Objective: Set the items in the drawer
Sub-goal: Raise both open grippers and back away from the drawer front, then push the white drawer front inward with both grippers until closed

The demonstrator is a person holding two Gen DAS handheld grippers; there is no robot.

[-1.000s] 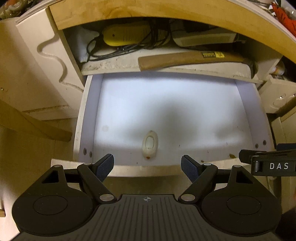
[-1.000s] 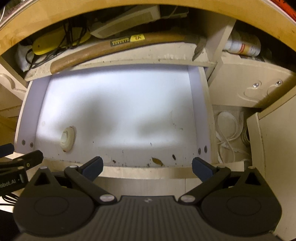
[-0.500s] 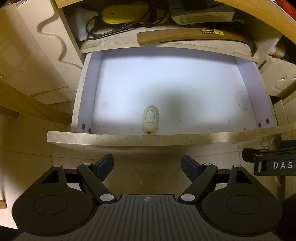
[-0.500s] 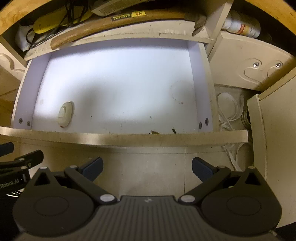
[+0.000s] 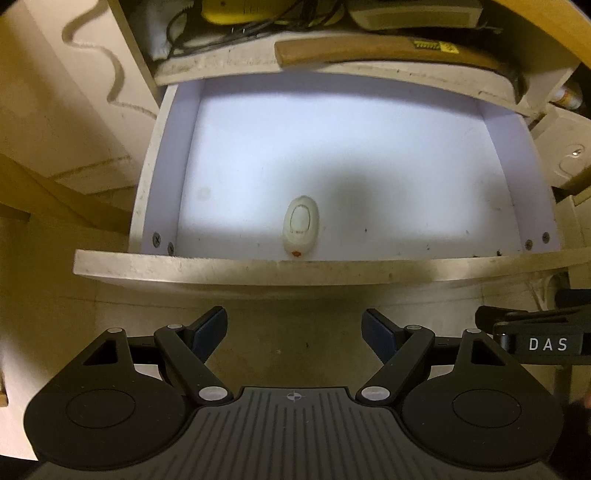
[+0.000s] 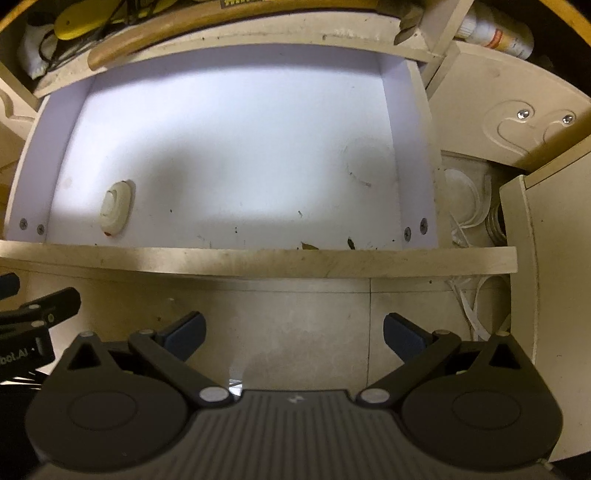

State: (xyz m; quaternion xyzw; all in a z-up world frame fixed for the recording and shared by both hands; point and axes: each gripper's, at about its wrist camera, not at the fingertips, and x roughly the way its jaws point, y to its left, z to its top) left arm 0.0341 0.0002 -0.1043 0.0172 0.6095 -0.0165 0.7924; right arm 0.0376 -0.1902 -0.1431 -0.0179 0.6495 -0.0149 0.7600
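An open white drawer (image 5: 258, 267) (image 6: 258, 260) is pulled out below me. A small cream oval item (image 5: 301, 225) (image 6: 115, 207) lies on its floor near the front panel, left of centre. My left gripper (image 5: 294, 326) is open and empty, held above the floor in front of the drawer. My right gripper (image 6: 293, 332) is open and empty, also in front of the drawer front. Part of the right gripper (image 5: 535, 336) shows at the right edge of the left wrist view.
Behind the drawer a shelf holds a wooden-handled hammer (image 5: 369, 51), a yellow tool with black cables (image 5: 236, 9) and a grey box. A cabinet door (image 6: 546, 258) and white cables (image 6: 469, 206) stand to the right. Wooden panels (image 5: 55, 110) are on the left.
Both grippers have pulled back and up from the drawer; a second ago their fingers were at the front panel, now the floor shows between. The oval item has stayed put.
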